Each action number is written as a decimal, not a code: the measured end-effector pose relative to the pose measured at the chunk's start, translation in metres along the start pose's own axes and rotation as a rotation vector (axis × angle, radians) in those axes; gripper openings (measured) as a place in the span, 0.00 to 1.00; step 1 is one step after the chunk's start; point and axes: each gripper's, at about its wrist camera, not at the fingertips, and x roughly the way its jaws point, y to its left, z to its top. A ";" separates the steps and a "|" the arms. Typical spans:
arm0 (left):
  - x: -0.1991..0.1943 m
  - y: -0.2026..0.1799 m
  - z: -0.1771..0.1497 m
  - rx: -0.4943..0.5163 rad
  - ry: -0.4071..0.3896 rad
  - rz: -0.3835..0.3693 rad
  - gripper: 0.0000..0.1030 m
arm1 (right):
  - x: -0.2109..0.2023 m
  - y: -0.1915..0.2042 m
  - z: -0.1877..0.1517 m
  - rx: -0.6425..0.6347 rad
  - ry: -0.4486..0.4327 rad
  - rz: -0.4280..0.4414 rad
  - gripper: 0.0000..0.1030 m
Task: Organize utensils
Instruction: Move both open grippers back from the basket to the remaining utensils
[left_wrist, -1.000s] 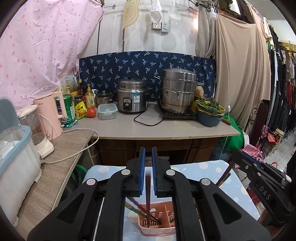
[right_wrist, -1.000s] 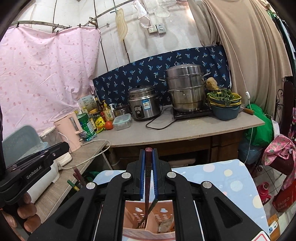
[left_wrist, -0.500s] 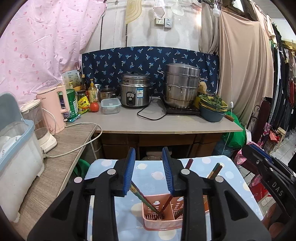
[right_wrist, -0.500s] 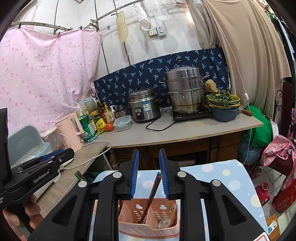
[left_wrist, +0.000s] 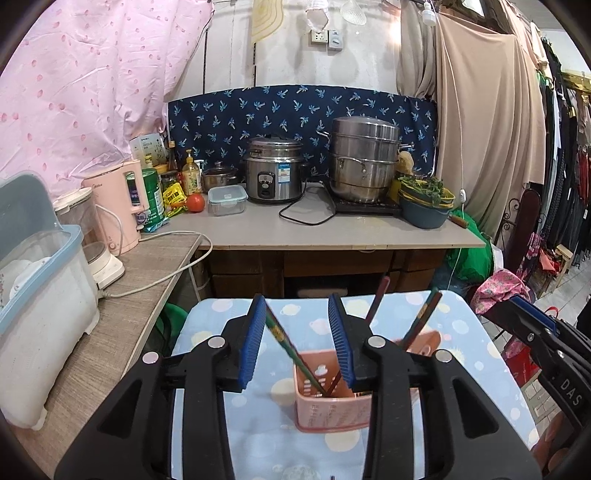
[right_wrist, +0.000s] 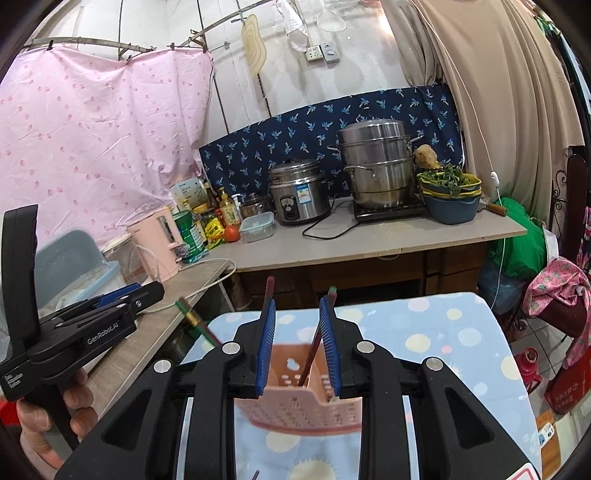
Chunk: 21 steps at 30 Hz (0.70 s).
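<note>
Chopsticks, slim dark-red and green-banded wooden sticks (left_wrist: 291, 347), lean in the pink perforated plastic utensil basket (left_wrist: 332, 410), one passing between the parted blue-padded fingers of the left gripper (left_wrist: 297, 325), which have just been opening and press on nothing. Another dark-red chopstick (right_wrist: 314, 347) rises between the right gripper (right_wrist: 297, 321) fingers, likewise just spread and clear of it. That basket stands on the tabletop under a light-blue cloth with pastel dots (left_wrist: 236, 443), with the steel rice cooker (left_wrist: 275, 173) well beyond.
</note>
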 end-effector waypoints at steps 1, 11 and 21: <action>-0.002 0.000 -0.004 0.001 0.004 -0.003 0.33 | -0.003 0.002 -0.005 -0.004 0.007 0.003 0.24; -0.030 0.008 -0.071 0.006 0.105 -0.023 0.37 | -0.037 0.010 -0.075 -0.047 0.091 -0.015 0.24; -0.040 0.012 -0.170 0.033 0.273 -0.030 0.38 | -0.069 0.009 -0.174 -0.005 0.275 -0.024 0.24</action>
